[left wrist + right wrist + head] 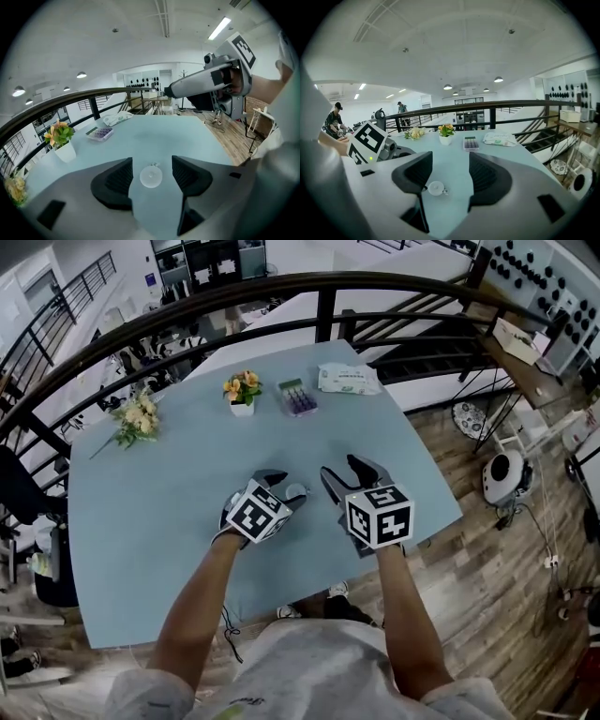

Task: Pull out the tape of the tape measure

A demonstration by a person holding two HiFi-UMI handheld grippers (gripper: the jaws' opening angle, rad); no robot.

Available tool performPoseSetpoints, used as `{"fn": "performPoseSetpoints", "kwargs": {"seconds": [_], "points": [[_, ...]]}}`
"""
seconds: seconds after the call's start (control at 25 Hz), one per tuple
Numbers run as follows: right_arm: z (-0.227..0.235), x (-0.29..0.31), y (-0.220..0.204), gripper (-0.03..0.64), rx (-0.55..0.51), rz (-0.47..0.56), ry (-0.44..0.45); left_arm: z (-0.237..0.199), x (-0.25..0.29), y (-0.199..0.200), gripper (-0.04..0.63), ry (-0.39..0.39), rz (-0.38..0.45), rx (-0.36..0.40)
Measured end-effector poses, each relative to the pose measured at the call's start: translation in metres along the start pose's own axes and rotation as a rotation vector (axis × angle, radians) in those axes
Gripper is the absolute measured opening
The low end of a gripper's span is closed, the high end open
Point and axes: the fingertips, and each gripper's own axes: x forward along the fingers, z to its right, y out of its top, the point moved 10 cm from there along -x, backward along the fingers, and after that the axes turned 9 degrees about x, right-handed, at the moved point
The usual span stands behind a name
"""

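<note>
1. The left gripper (151, 160) is held with its jaws well apart, and nothing is pressed by its pads (116, 180).
2. The tape measure (151, 176), a small white round case, is seen lying flat on the light blue table (154, 133). It sits in the gap between the left gripper's jaws, with bare table visible on either side of it, so neither jaw is touched.
3. The right gripper (450, 155) is likewise held with its jaws apart, and nothing is clamped in it.
4. From the right gripper, the tape measure is seen low in the gap, on the table, close beside the inner edge of that gripper's left jaw. Whether that jaw is touched cannot be told.
5. The two grippers are held side by side and near each other, both tilted down toward the table. The right gripper is seen up and to the right of the left gripper's jaws. The left gripper is seen just left of the right gripper's left jaw.
6. Ahead of the left gripper and to its left, a white flower pot (64, 151) with orange blooms is set upright on the table.
7. Further ahead and slightly to the right of the pot, a purple box (100, 133) is laid flat, and a pack of wipes (117, 118) is placed beyond it.
8. A bouquet (136, 418) of pale flowers is laid well off to the left of both grippers.
9. A dark curved railing (497, 104) is seen beyond the table's far edge, ahead of both grippers.
</note>
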Motion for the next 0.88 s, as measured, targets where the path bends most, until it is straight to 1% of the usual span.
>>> {"fn": "performPoseSetpoints", "kwargs": {"seconds": [0.2,0.48,0.88], "points": [[0.008,0.003,-0.005,0.229,0.0,-0.02,-0.006,-0.002,0.015,-0.008,0.27,-0.044,-0.034,0.005],[0.016,0.012,-0.013,0.229,-0.004,-0.046,0.003,-0.005,0.033,-0.016,0.283,-0.087,-0.067,0.014],[0.027,0.026,-0.016,0.229,-0.006,-0.08,0.037,-0.009,0.046,-0.022,0.291,-0.104,-0.11,0.008]]}}
